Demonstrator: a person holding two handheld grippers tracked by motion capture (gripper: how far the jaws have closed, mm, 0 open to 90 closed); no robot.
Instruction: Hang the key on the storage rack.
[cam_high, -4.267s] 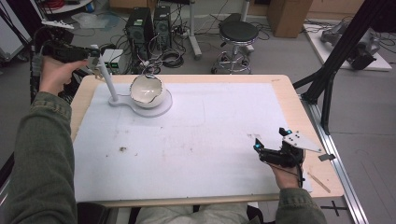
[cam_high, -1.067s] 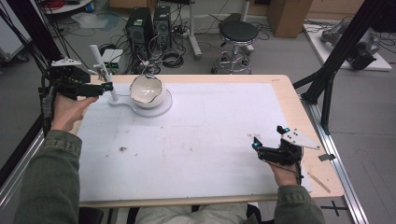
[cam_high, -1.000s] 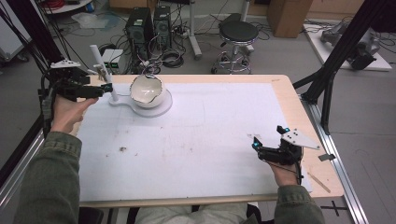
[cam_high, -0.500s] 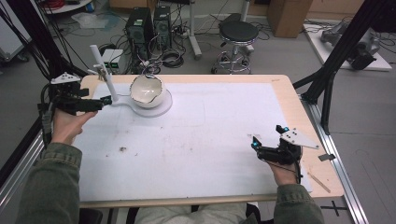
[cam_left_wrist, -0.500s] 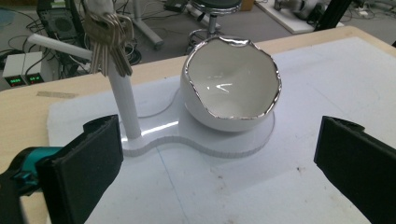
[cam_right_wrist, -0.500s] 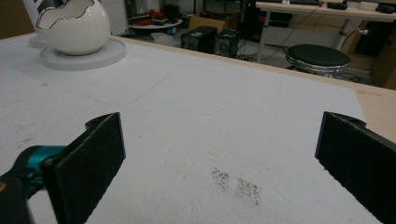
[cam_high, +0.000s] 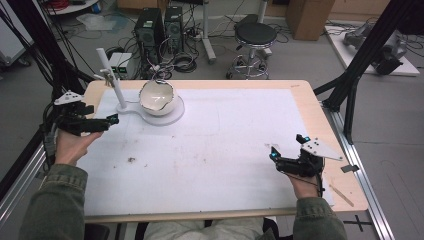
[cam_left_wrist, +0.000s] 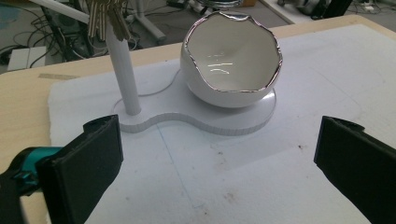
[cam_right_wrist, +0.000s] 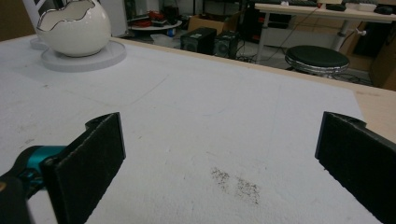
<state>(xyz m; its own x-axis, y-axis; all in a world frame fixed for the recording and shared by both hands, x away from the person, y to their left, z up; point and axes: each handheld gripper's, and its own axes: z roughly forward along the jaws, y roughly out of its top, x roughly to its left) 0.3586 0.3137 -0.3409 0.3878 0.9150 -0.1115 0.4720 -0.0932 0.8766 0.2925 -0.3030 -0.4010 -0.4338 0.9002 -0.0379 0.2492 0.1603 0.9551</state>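
Since the earliest frame, left gripper (cam_high: 111, 119) has come off the white post and dropped back toward the person, now hovering near the left edge of the table (cam_high: 320, 120), near side of the stand (cam_high: 150, 120). Right gripper (cam_high: 287, 150) position essentially unchanged, well apart from the stand at the table's near right.

Left gripper: jaws wide apart, nothing between them. In the left gripper view they frame the stand, which lies just ahead of the pads (cam_left_wrist: 88, 170).

Right gripper: jaws wide apart, empty; the right gripper view looks across the white mat (cam_right_wrist: 196, 121) with the stand far off at upper left.

Stand: flat white base at the far left part of the mat. On its round end sits a white bowl (cam_left_wrist: 231, 58) shaped like a cracked eggshell, jagged silver rim, upright, opening tilted toward the left gripper. On its small end rises a slanted white post (cam_left_wrist: 122, 70).

Keys (cam_left_wrist: 105, 18): a bunch hangs against the post near its top; how they are attached I cannot tell.

Mat: dark smudges (cam_right_wrist: 233, 183) on it, just ahead of the right gripper.
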